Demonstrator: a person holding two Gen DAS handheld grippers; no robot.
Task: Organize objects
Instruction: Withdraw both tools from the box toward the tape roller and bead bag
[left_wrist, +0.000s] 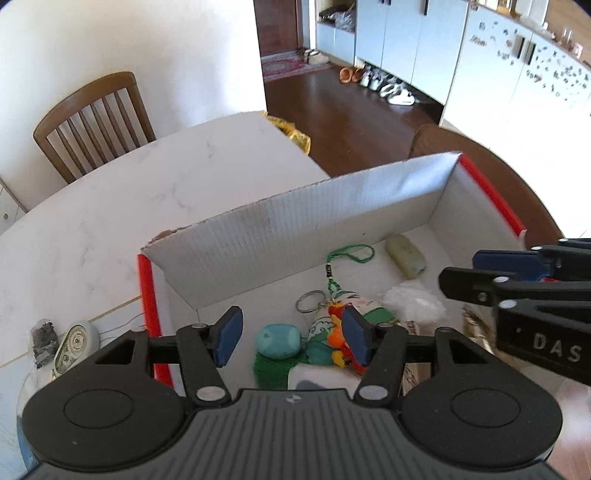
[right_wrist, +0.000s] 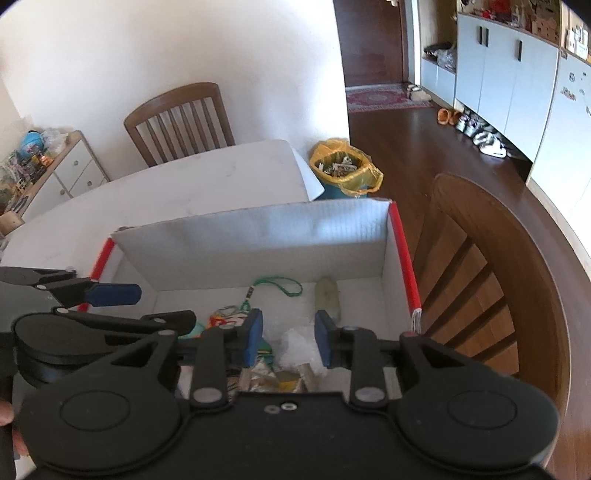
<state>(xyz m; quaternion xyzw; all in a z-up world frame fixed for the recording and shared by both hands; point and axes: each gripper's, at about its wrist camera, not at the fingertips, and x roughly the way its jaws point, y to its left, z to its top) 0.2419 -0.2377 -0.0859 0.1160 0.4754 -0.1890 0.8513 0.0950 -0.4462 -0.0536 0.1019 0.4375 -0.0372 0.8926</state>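
Grippers, left gripper (left_wrist: 291, 341) and right gripper (right_wrist: 288, 341), hang apart and empty above the box (left_wrist: 295, 229), so we judge the drop finished and next seek the white gadget (left_wrist: 75, 341) outside.

White cardboard box with red edges (left_wrist: 369, 206) at the marble table's (left_wrist: 110, 206) right edge; inside, teal oval soap (left_wrist: 279, 340) left, pale green oblong bar (left_wrist: 406, 260) at back-right corner.

Left tool (left_wrist: 291, 341) angled downward, blue pads apart, nothing gripped, right tool (right_wrist: 288, 341) at its 3 o'clock, likewise parted, empty.
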